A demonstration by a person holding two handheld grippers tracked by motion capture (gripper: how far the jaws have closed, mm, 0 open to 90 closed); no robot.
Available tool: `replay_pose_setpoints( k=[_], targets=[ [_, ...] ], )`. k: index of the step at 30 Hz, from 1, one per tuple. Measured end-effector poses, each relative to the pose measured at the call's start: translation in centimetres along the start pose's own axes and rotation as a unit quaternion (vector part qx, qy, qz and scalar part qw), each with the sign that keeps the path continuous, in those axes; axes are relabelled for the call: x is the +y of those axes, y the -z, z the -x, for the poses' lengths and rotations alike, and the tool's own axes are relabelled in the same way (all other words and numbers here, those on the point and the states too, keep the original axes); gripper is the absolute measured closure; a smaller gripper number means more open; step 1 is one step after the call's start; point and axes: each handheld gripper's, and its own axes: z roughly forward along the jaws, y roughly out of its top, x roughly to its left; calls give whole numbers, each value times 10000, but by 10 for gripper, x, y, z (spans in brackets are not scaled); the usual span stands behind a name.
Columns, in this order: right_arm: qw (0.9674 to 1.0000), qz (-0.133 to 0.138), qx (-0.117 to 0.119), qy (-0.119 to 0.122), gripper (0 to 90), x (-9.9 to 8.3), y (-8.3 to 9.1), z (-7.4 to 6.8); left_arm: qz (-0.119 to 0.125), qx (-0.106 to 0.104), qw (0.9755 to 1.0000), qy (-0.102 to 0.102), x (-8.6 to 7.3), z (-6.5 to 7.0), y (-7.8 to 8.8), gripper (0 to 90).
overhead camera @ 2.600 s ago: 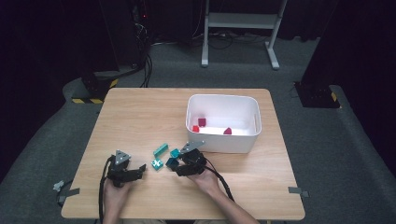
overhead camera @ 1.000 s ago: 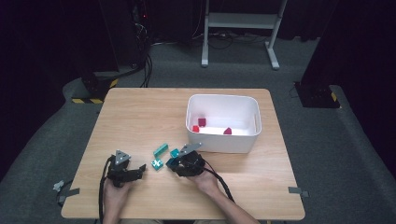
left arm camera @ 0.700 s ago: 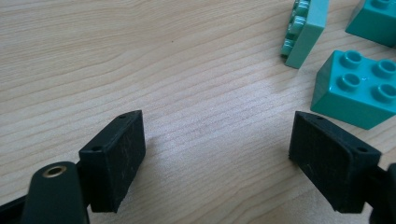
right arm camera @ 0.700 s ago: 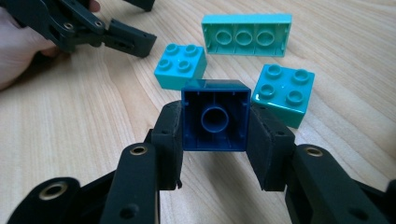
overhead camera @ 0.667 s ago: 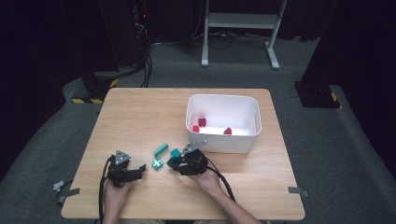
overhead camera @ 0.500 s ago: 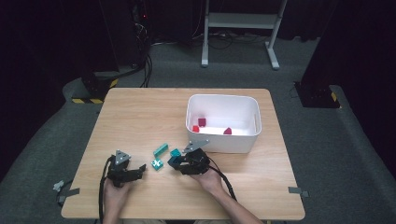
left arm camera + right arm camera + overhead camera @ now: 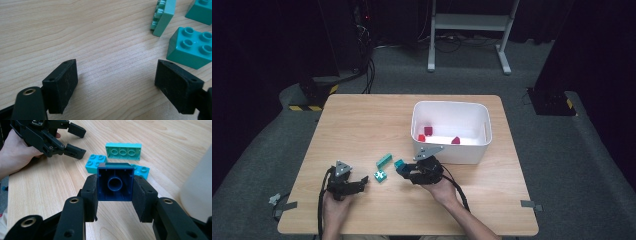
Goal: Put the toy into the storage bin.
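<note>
My right gripper (image 7: 115, 188) is shut on a dark blue brick (image 7: 115, 182), hollow underside facing its camera, held just above the table. In the high view that gripper (image 7: 406, 172) is in front of the white bin (image 7: 451, 106). Beyond the held brick a teal brick (image 7: 95, 163), a second teal brick (image 7: 141, 170) and a long mint brick (image 7: 123, 151) lie on the wood. My left gripper (image 7: 358, 184) rests at the front left, open, with bare table between its jaws (image 7: 117, 72). A teal brick (image 7: 192, 47) sits just past its right jaw, and the mint brick (image 7: 163, 16) lies farther off.
The white bin holds three red bricks (image 7: 428, 131) on its floor. It stands right of centre on the wooden table (image 7: 362, 125), close behind my right hand. A metal stand (image 7: 469, 22) and cables lie on the floor beyond the table.
My right gripper has lifted slightly and shifted a little toward the bin with the dark blue brick in it. The left gripper has stayed put.
</note>
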Motion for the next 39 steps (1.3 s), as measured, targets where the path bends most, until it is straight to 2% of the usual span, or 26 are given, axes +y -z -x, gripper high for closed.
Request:
replay_pose_setpoints(
  k=[9,23,39],
  targets=[
    [9999,48,-25,90,593,6,15,-2,0,0,10000,0,0,0,0,187],
    [9999,95,-8,65,593,7,26,-2,1,0,10000,1,0,0,0,187],
    [9991,361,-122,170,593,20,56,-2,4,1,10000,4,0,0,0,187]
  ],
)
